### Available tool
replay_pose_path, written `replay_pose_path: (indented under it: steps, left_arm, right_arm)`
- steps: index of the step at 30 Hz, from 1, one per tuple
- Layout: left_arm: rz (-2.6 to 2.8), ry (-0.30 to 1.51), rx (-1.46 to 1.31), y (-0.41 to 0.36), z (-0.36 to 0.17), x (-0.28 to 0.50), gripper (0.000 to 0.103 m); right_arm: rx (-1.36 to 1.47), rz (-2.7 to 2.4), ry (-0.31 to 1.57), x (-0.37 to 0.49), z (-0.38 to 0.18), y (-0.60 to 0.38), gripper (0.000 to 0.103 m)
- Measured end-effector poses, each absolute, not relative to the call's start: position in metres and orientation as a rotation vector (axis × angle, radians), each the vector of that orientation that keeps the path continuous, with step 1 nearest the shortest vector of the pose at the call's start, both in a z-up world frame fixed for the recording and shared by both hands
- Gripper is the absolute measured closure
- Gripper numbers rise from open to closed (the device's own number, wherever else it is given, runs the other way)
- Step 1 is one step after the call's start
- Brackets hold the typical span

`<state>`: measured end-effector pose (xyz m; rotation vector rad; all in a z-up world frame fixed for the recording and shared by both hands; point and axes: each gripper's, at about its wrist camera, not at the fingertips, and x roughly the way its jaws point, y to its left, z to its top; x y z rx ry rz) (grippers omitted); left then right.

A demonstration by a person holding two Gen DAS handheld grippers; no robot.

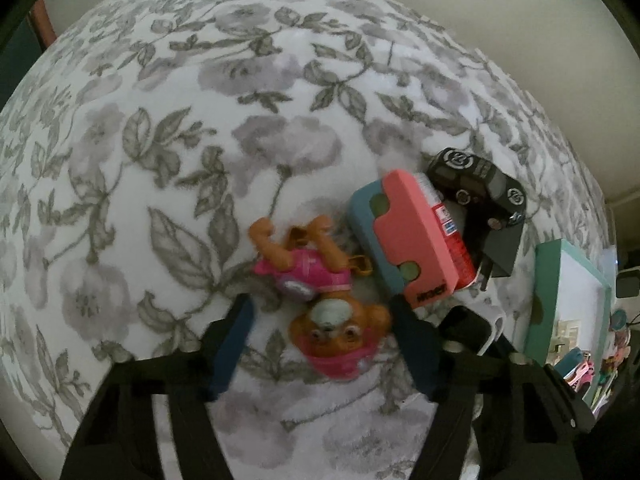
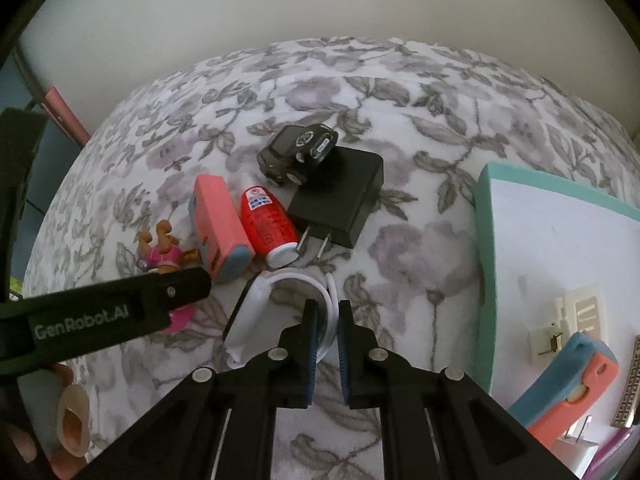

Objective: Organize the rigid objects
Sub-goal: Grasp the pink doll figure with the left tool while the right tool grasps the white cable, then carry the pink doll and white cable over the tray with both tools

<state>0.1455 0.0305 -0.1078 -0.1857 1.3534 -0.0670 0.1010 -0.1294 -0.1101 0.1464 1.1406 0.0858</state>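
Your left tool is spreading wide around the light, rigid toy pup lying on the floral bedspread, best taken across its torso, while your right tool is pinching the white cable.

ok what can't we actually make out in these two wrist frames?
- Dog figure, right wrist view: lower half hidden behind the left gripper.
- White cable, right wrist view: whether the right gripper is clamped on it, fingers overlap it.
- Red bottle, left wrist view: mostly hidden by the pink-and-blue case.
- Teal tray: contents cut off by the frame edge.
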Motion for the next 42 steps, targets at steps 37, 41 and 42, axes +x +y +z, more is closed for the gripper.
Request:
replay_pose_path:
  steps: [37, 41, 42]
  left_arm:
    - [-0.232, 1.046, -0.261, -0.001, 0.011, 0.121, 0.051]
    - [-0.279, 1.025, -0.25, -0.022, 0.022, 0.114, 0.051]
    - [-0.295, 1.013, -0.244, -0.029, 0.027, 0.111, 0.051]
  right_arm:
    - [0.326, -0.077, 0.845, 0.047, 0.014, -0.213, 0.095]
    - [0.363, -0.141, 0.834, 0.039, 0.022, -0.241, 0.095]
    - [0.374, -0.156, 0.833, 0.037, 0.023, -0.247, 0.095]
